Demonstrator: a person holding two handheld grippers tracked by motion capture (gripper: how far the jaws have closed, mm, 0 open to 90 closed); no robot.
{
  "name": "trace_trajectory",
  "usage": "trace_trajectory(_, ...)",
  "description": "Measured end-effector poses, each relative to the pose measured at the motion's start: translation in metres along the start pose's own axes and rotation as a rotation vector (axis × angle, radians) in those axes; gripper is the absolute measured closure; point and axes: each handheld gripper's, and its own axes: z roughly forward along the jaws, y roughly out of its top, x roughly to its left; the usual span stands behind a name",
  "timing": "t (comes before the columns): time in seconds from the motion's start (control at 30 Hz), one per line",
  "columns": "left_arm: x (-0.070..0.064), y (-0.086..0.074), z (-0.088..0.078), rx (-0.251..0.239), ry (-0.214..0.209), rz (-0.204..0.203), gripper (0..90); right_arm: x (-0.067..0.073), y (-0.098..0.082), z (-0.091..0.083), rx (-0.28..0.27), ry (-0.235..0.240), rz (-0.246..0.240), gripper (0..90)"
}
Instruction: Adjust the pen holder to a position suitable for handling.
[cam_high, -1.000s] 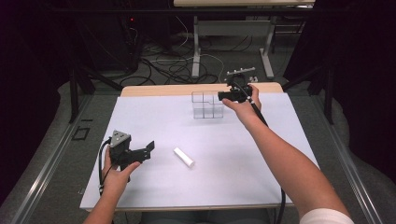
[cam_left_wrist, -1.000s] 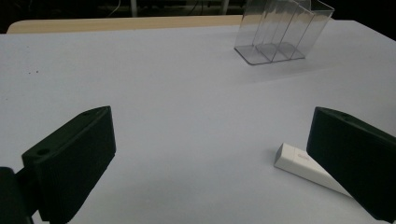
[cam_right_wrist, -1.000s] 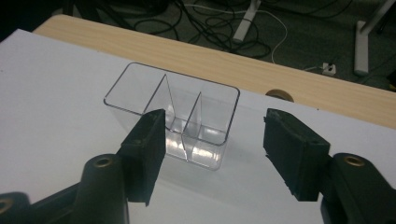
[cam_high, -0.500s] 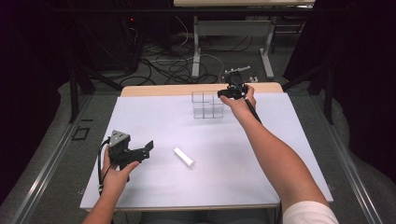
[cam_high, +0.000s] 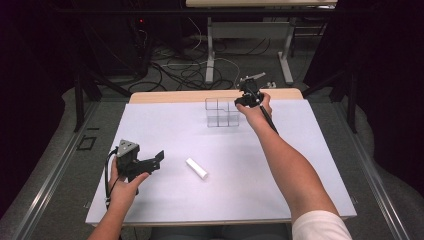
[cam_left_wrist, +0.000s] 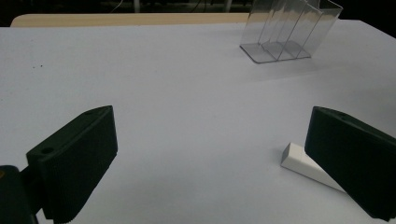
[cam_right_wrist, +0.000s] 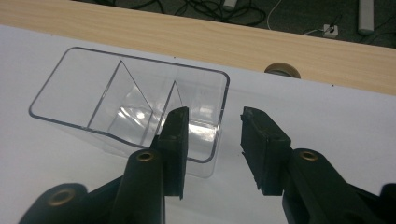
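A clear plastic organizer (cam_high: 222, 112) with three compartments stands at the far middle of the white mat. My right gripper (cam_high: 243, 100) hangs over its right end. In the right gripper view the organizer (cam_right_wrist: 126, 93) has its end wall between my jaws: one jaw is inside the last compartment, the other outside. The right gripper (cam_right_wrist: 212, 140) has just been closing, but a gap shows on both sides of the wall. My left gripper (cam_high: 159, 160) is held open near the front left. A white block (cam_high: 197, 168) lies just right of it. In the left gripper view the block (cam_left_wrist: 299, 161) peeks out beside one jaw of the left gripper (cam_left_wrist: 210, 158).
The white mat (cam_high: 300, 150) covers the table, with a wooden strip (cam_high: 170, 96) along the far edge and a round cable hole (cam_right_wrist: 282, 71) in it. Cables and desk legs lie on the floor beyond. The organizer (cam_left_wrist: 289, 32) is far from the left gripper.
The right hand has moved a little left and down onto the organizer's right end, and its jaws have narrowed. The left hand and white block have stayed put.
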Motion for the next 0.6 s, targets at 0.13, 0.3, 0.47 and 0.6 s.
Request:
trace_trajectory(0.13, 0.0, 0.0, 0.0, -0.001, 0.002, -0.003, 2.9, -0.001, 0.0, 0.005, 0.016, -0.008, 0.008, 63.0)
trace_trajectory(0.3, 0.0, 0.0, 0.0, -0.004, 0.002, -0.004, 3.4, -0.004, 0.0, 0.012, 0.016, -0.017, 0.011, 64.9)
trace_trajectory(0.47, 0.0, -0.001, 0.0, 0.003, 0.003, -0.007, 3.7, -0.007, -0.001, 0.018, 0.027, -0.017, 0.033, 67.8)
trace_trajectory(0.6, 0.001, -0.001, -0.001, 0.002, 0.005, -0.012, 3.9, -0.011, -0.002, 0.024, 0.028, -0.012, 0.072, 72.1)
